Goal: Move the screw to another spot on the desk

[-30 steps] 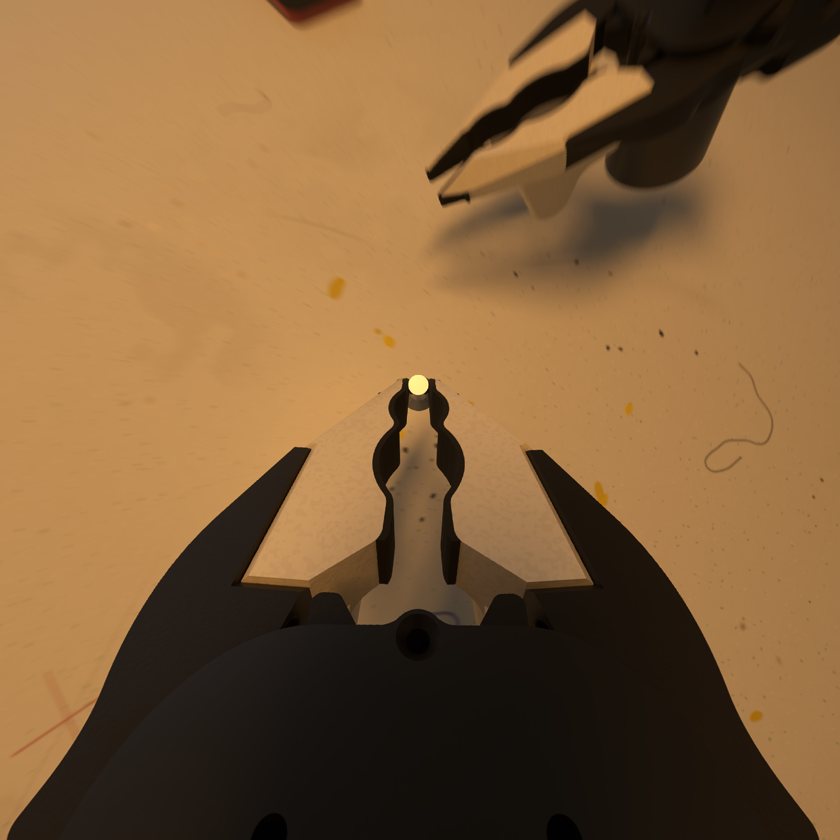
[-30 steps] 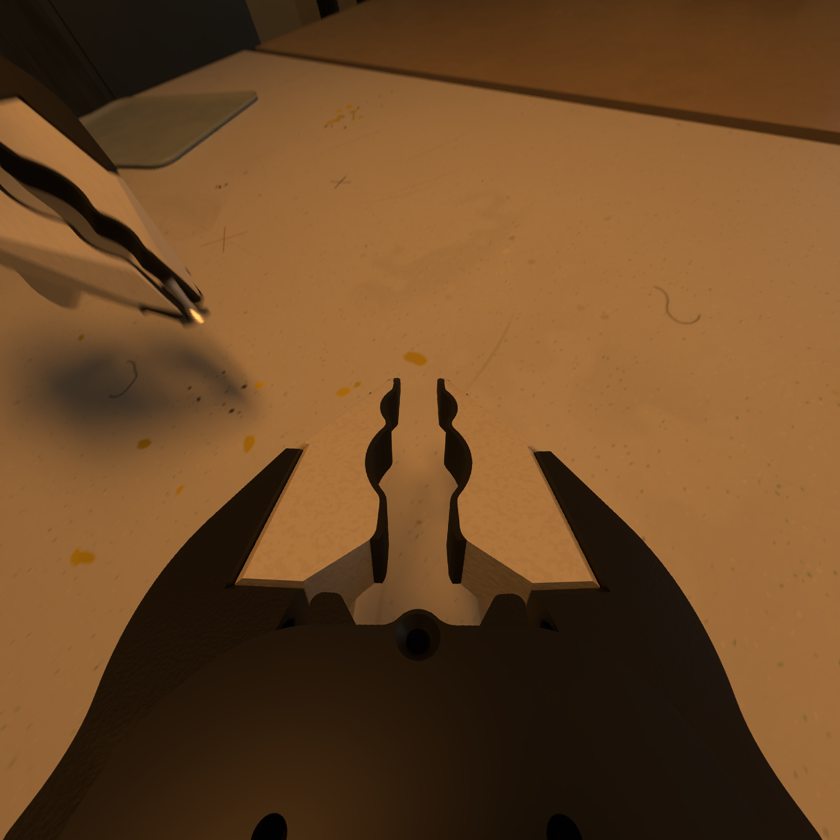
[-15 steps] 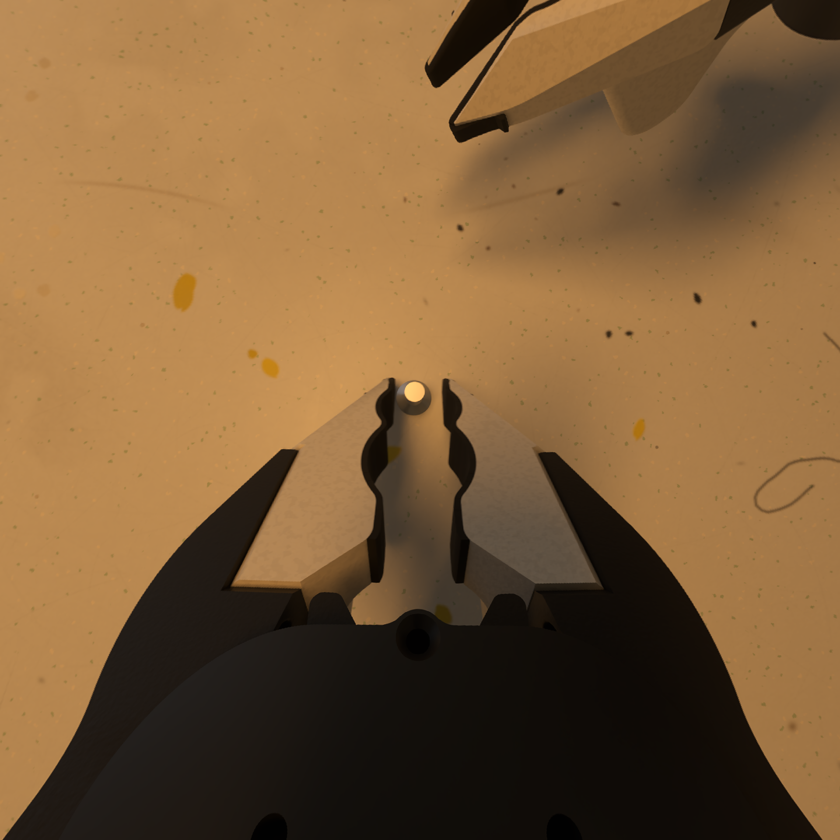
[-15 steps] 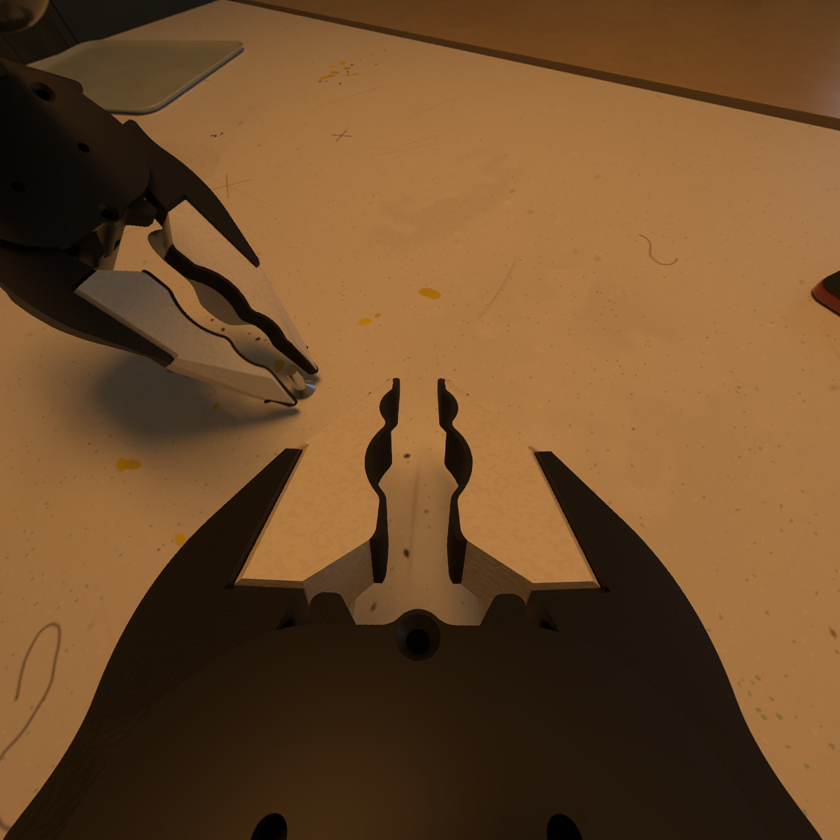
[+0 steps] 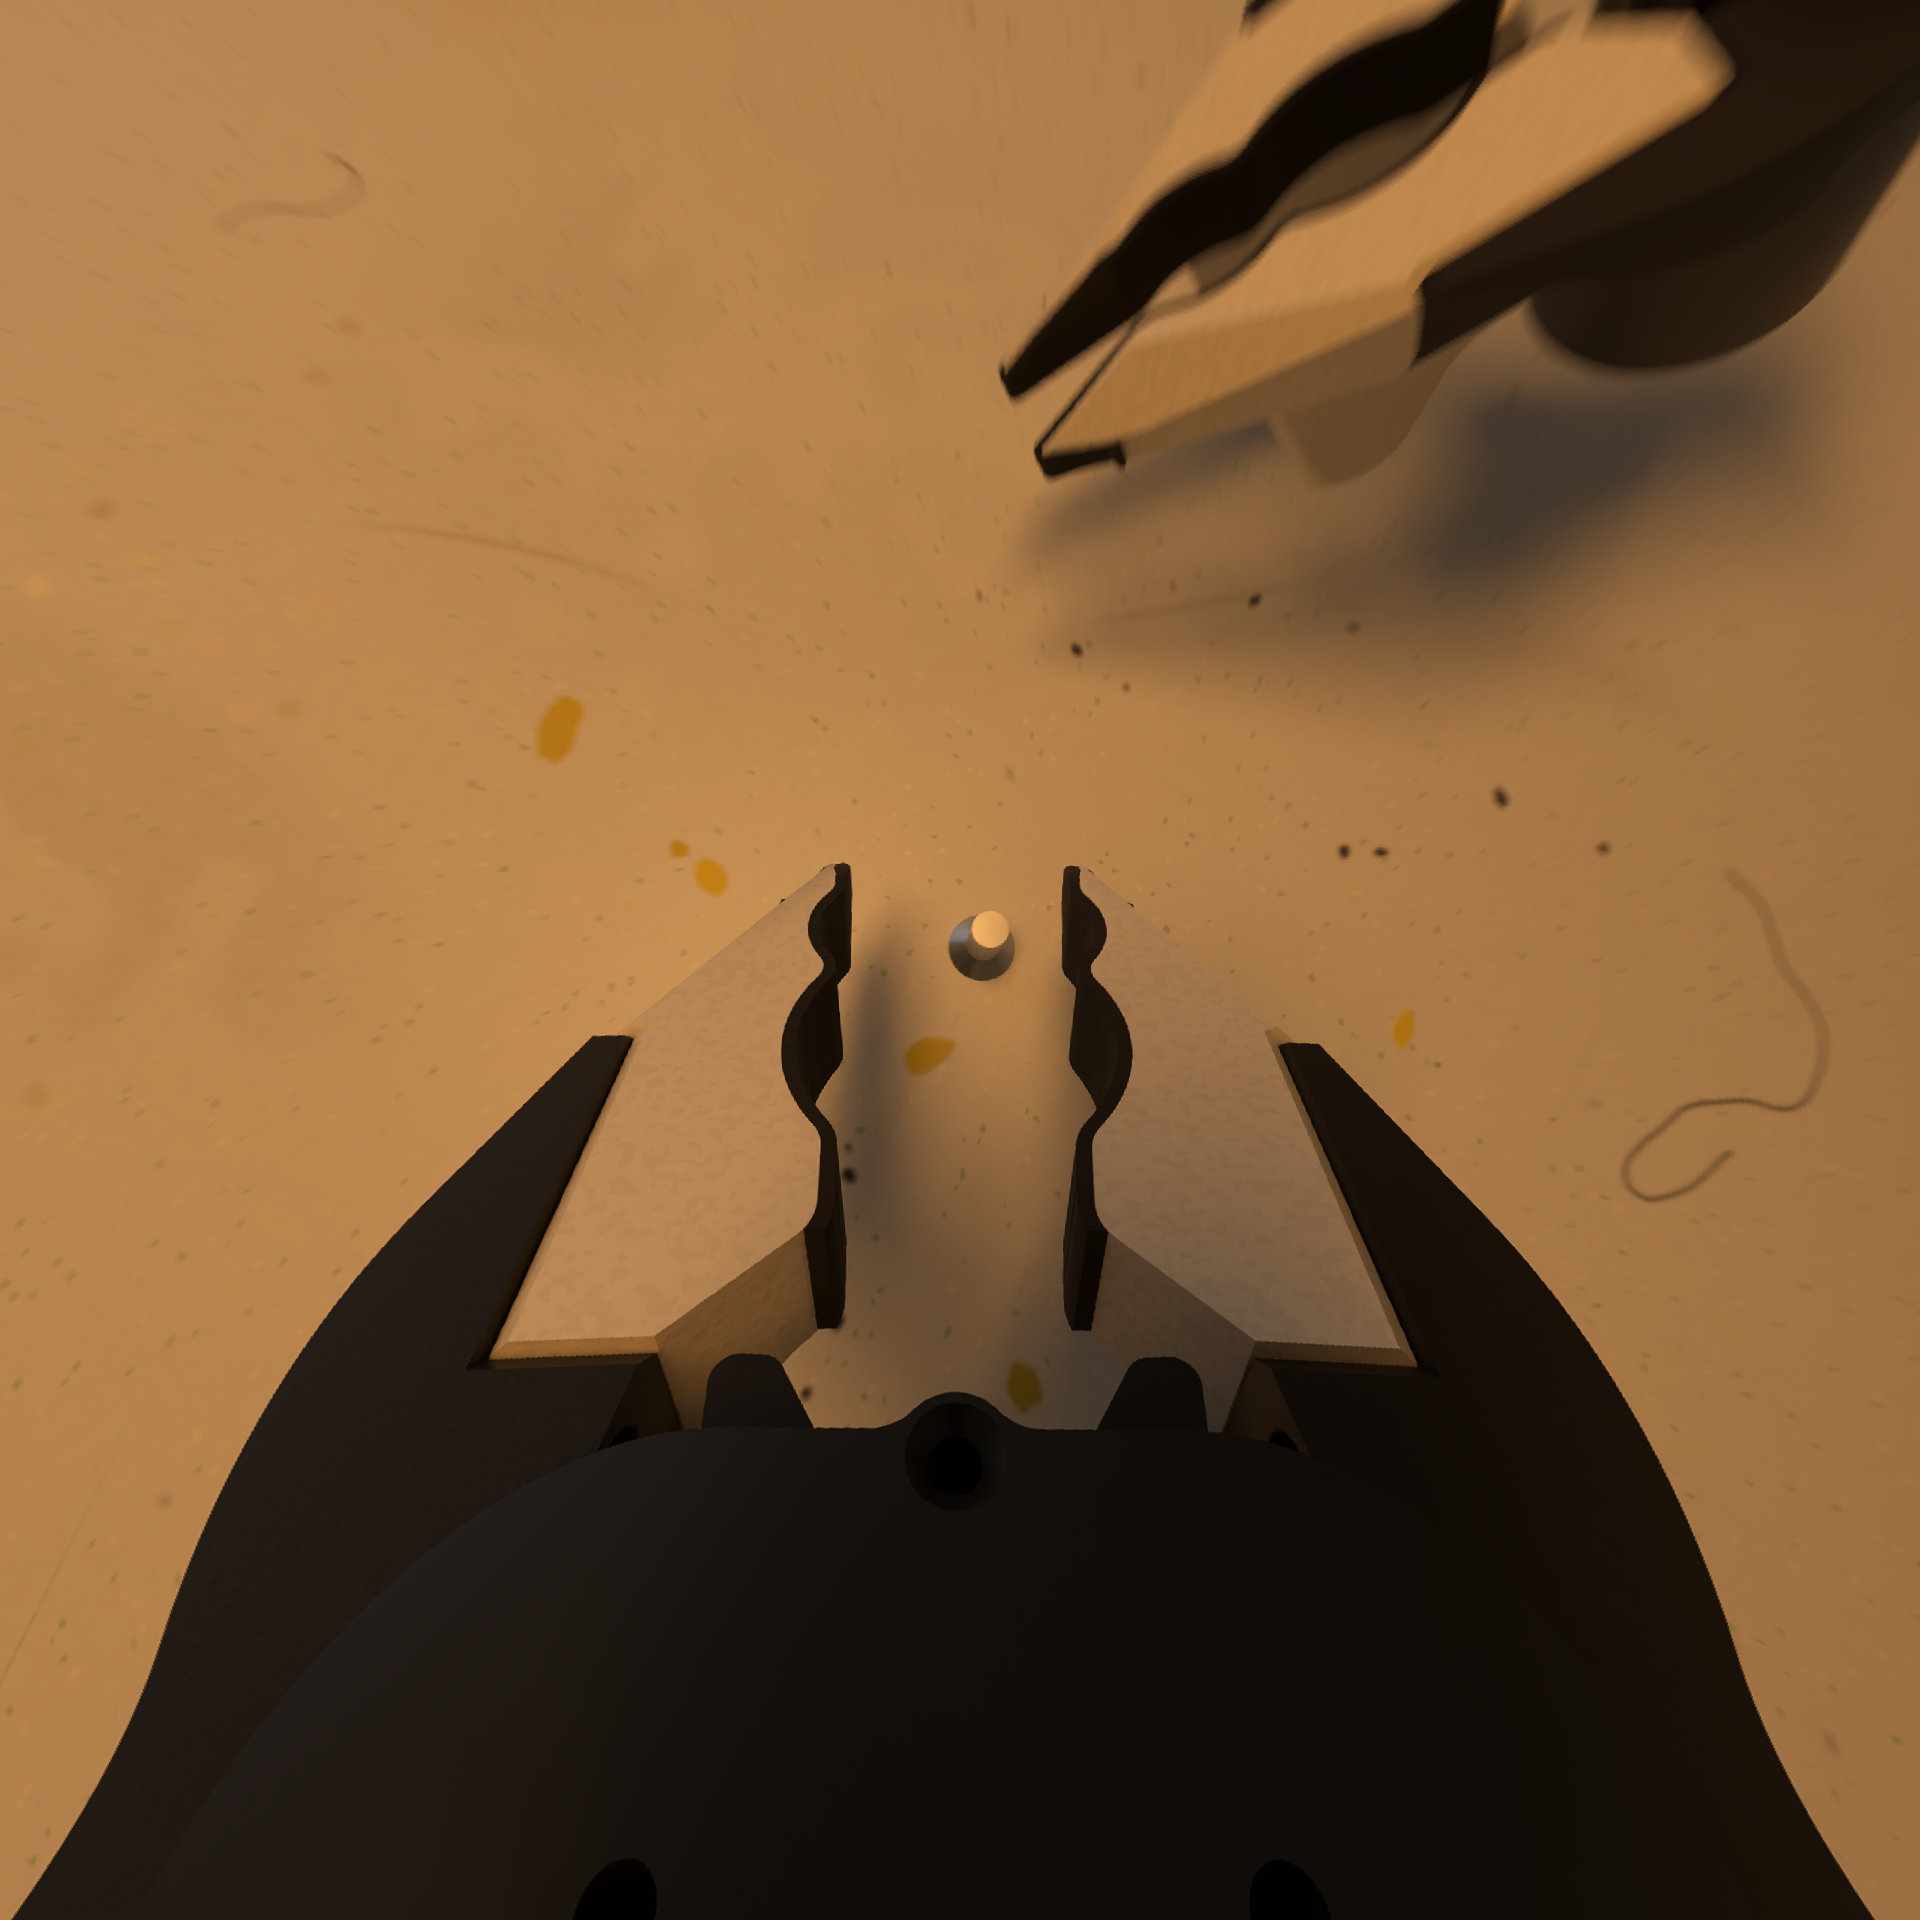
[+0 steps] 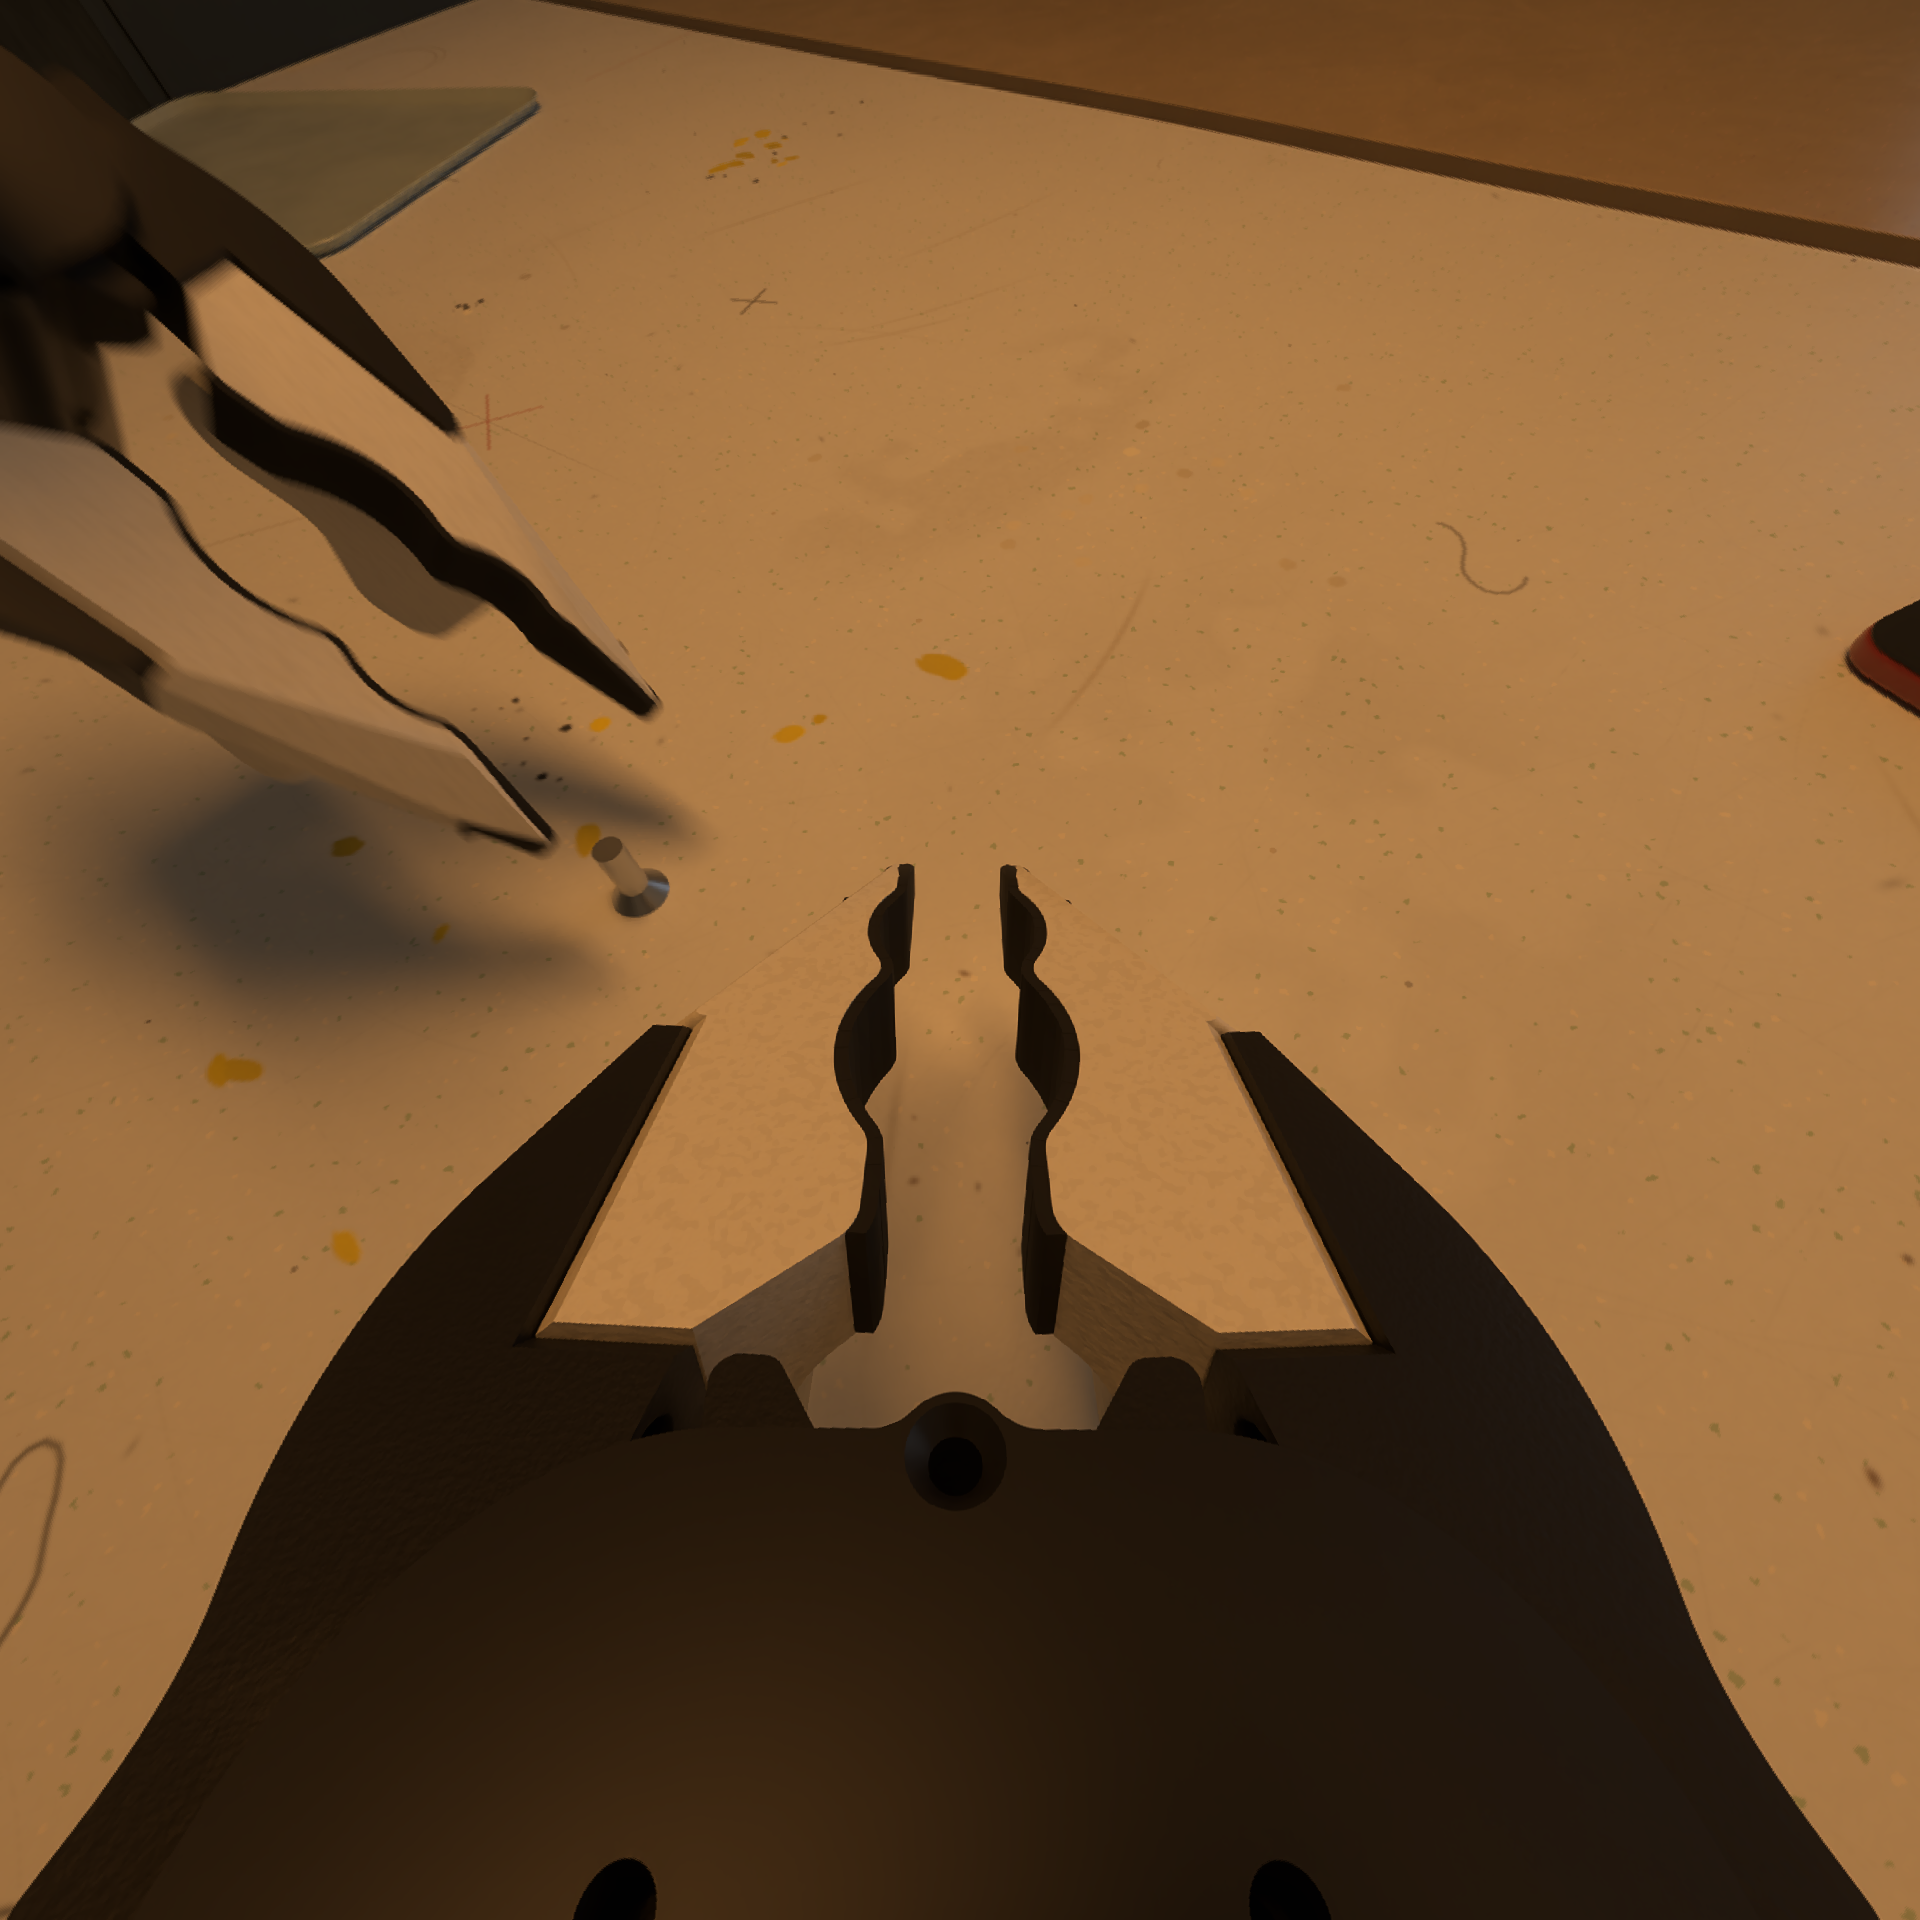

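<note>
The screw [image 5: 982,943] is small and silvery, and it stands head-down on the tan desk [image 5: 416,520], just below the tips of my left gripper [image 5: 956,883]. The left gripper is open and its fingers do not touch the screw. In the right wrist view the screw [image 6: 631,880] stands free on the desk, just past the tips of the left gripper [image 6: 592,771], which hovers above it. My right gripper [image 6: 954,873] is empty, with a narrow gap between its fingers. It also shows at the upper right of the left wrist view [image 5: 1034,421], above the desk.
A grey-green mat [image 6: 343,156] lies at the far left corner. A dark object with a red edge [image 6: 1891,655] sits at the right border. The desk's far edge [image 6: 1247,104] runs across the top. Thin thread squiggles [image 5: 1766,1039] and yellow spots mark the desk.
My left gripper came down with the screw pinched at its tips, opened and let it go. The screw now stands on the desk. The right gripper shifted a little, its finger gap unchanged.
</note>
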Available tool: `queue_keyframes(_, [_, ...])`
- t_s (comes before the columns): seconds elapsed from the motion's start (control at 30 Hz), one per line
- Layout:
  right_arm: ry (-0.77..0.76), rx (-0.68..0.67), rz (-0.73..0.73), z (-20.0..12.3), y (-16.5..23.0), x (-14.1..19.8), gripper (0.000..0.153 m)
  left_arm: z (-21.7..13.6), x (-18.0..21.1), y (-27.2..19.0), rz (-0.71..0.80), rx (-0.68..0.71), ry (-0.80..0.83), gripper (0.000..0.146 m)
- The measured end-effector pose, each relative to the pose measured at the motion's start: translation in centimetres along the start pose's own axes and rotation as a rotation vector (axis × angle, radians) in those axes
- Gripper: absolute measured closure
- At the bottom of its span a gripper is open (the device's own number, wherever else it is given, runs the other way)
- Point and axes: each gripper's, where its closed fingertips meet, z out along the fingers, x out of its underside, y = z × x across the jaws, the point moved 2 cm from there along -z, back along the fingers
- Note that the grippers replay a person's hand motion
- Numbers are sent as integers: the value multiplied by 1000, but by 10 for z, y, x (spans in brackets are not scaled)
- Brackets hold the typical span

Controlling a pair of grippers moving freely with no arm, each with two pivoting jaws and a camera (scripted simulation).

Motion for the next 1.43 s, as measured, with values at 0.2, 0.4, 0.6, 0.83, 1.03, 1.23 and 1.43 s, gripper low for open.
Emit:
queue_keyframes(0.2, [15, 3, 5, 9, -4, 0, 136, -74, 12, 41, -225, -49, -217, 108])
queue_keyframes(0.4, [36, -7, 35, 20, -3, 1, 136, -131, 72, 85, -428, -204, -283, 121])
queue_keyframes(0.6, [60, 37, 45, 25, -10, 0, 136, -150, 111, 101, -488, -306, -260, 124])
queue_keyframes(0.83, [15, 113, 48, 29, -20, -9, 136, -164, 132, 112, -444, -398, -220, 125])
queue_keyframes(1.03, [42, 111, 50, 33, -17, -4, 137, -183, 148, 120, -513, -411, -252, 120])
queue_keyframes(1.23, [58, 98, 49, 36, -15, -2, 137, -187, 155, 120, -494, -448, -221, 119])
queue_keyframes(1.43, [63, 115, 39, 33, -18, -3, 137, -179, 149, 114, -456, -433, -205, 120])
